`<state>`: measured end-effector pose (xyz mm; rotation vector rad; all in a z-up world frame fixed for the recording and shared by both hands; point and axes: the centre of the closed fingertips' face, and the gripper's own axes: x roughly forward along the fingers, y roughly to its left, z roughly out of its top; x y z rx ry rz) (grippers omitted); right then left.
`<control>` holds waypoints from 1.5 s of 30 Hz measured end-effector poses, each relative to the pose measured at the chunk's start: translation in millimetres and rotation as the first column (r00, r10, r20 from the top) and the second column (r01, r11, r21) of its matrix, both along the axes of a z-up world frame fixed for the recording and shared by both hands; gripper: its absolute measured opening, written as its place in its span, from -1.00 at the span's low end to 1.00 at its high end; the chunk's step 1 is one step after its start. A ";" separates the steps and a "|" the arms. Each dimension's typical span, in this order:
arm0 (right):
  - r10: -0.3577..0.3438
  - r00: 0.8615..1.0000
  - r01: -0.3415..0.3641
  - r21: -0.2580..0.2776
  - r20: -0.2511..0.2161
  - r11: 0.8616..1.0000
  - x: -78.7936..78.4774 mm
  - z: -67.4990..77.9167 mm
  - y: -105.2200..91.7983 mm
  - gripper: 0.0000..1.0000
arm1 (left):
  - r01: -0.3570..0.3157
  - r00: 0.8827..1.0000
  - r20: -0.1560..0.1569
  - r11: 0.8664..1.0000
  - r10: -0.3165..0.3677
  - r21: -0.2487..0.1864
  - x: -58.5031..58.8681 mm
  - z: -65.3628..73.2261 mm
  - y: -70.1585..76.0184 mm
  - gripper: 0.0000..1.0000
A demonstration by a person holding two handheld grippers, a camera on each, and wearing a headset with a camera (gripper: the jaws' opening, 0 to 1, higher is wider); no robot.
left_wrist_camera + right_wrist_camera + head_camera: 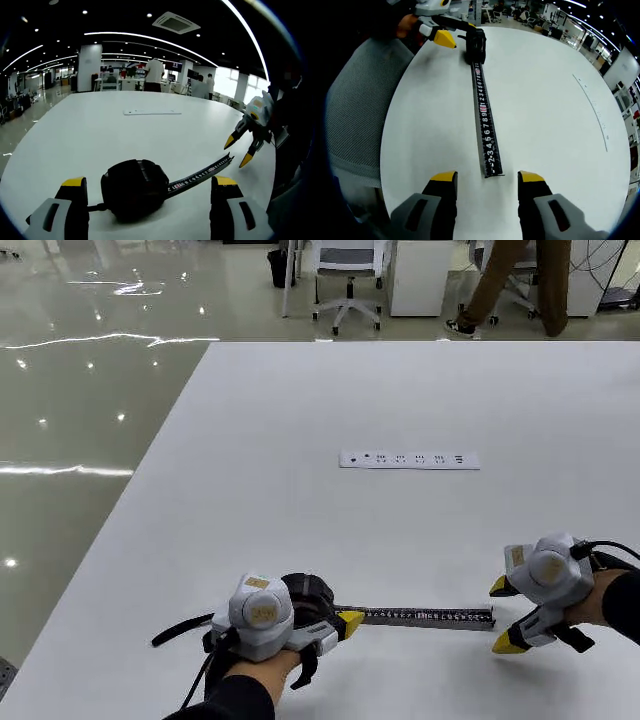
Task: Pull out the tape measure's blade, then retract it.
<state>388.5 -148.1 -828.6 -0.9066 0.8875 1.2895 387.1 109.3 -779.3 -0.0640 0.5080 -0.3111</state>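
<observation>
Tape measure (308, 598) on a white table (400, 390), blade (425, 617) drawn out between two hand-held grippers.
Its black case sits between the left gripper's (150, 180) wide-spread jaws, a gap on each side. The blade lies flat toward the right gripper (487, 176), whose jaws also gape, gripping nothing, with the blade tip just ahead of them.
</observation>
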 end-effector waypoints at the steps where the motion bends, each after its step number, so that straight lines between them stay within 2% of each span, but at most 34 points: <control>1: 0.003 1.000 -0.003 -0.007 -0.004 1.000 1.1 0.8 1.3 -0.17 | -0.004 1.000 0.001 1.000 0.004 -0.005 0.2 0.6 0.2 0.98; 9: 0.070 0.997 -0.071 -0.057 -0.033 0.996 1.2 -6.0 2.9 -0.52 | -0.021 1.000 -0.003 1.000 0.021 -0.018 0.5 -1.3 1.9 0.93; 12: 0.074 0.997 -0.075 -0.087 -0.016 0.993 3.7 -13.7 -1.1 -0.72 | -0.028 1.000 -0.007 0.999 0.028 -0.026 0.0 -3.2 2.1 0.92; 13: 0.045 0.998 -0.048 -0.079 -0.043 0.996 0.2 -13.4 -1.1 -0.76 | -0.026 1.000 -0.011 0.999 0.026 -0.028 -0.2 -3.9 1.3 0.91; 15: 0.024 0.999 -0.028 -0.082 -0.046 0.996 2.9 -11.2 -2.3 -0.76 | -0.024 1.000 -0.010 0.999 0.024 -0.027 0.1 -3.9 0.1 0.89; 20: 0.035 0.998 -0.039 -0.110 -0.043 0.993 1.6 -12.4 -1.1 -0.77 | -0.038 0.999 -0.016 0.999 0.037 -0.033 7.7 -5.0 -2.8 0.75; 22: 0.027 0.999 -0.031 -0.138 -0.032 0.990 2.0 -13.2 -0.9 -0.77 | -0.054 0.998 -0.028 0.998 0.054 -0.027 10.9 -6.8 -0.9 0.66; 23: 0.031 0.999 -0.035 -0.157 -0.027 0.987 0.7 -13.5 -0.2 -0.77 | -0.068 0.997 -0.040 0.998 0.068 -0.002 13.1 -9.5 3.0 0.67; 24: 0.026 0.999 -0.029 -0.176 -0.019 0.984 0.2 -13.7 -0.4 -0.77 | -0.082 0.995 -0.048 0.997 0.082 0.005 14.6 -10.8 5.9 0.66; 25: -0.011 1.000 0.009 -0.208 -0.012 0.978 0.1 -13.9 -1.7 -0.78 | -0.098 0.994 -0.051 0.995 0.098 -0.009 17.1 -10.1 7.9 0.64; 27: -0.003 1.000 0.001 -0.223 -0.007 0.975 0.4 -15.4 0.2 -0.77 | -0.116 0.991 -0.067 0.993 0.115 -0.020 18.3 -10.8 9.5 0.51; 29: -0.003 1.000 0.001 -0.228 -0.009 0.974 1.3 -15.5 -0.5 -0.77 | -0.118 0.989 -0.085 0.993 0.117 -0.009 19.4 -14.1 9.9 0.43; 30: -0.015 1.000 0.012 -0.226 -0.012 0.974 1.4 -15.3 -1.2 -0.77 | -0.119 0.988 -0.098 0.993 0.118 -0.009 20.0 -16.8 9.8 0.38; 32: -0.055 0.998 0.049 -0.217 -0.020 0.975 2.0 -14.8 -1.7 -0.77 | -0.138 0.980 -0.154 0.989 0.130 -0.045 16.5 -23.6 7.1 0.35; 33: -0.052 0.998 0.046 -0.208 -0.023 0.977 2.9 -14.8 -2.3 -0.77 | -0.142 0.981 -0.138 0.990 0.139 -0.005 17.9 -23.3 12.0 0.28; 34: -0.053 0.998 0.048 -0.202 -0.020 0.978 2.6 -15.0 -3.0 -0.77 | -0.118 0.983 -0.131 0.990 0.127 0.075 15.7 -25.0 21.4 0.21; 35: -0.050 0.999 0.046 -0.188 -0.017 0.981 2.4 -16.0 -3.6 -0.77 | -0.123 0.983 -0.137 0.992 0.124 0.019 17.2 -23.9 12.6 0.20; 37: -0.048 0.999 0.045 -0.173 -0.015 0.984 2.3 -17.0 -3.6 -0.78 | -0.120 0.982 -0.145 0.992 0.124 0.037 16.8 -24.5 10.9 0.19; 38: -0.022 1.000 0.021 -0.164 -0.007 0.986 1.4 -18.0 -2.4 -0.78 | -0.121 0.981 -0.145 0.992 0.126 0.045 16.7 -25.1 10.9 0.19; 40: -0.011 1.000 0.009 -0.165 -0.007 0.986 1.2 -18.3 -2.1 -0.79 | -0.113 0.984 -0.133 0.991 0.123 0.074 16.6 -26.2 11.7 0.18; 45: -0.020 1.000 0.015 -0.174 -0.023 0.985 1.5 -18.8 -0.7 -0.79 | -0.110 0.983 -0.139 0.991 0.120 0.082 16.9 -26.9 13.5 0.15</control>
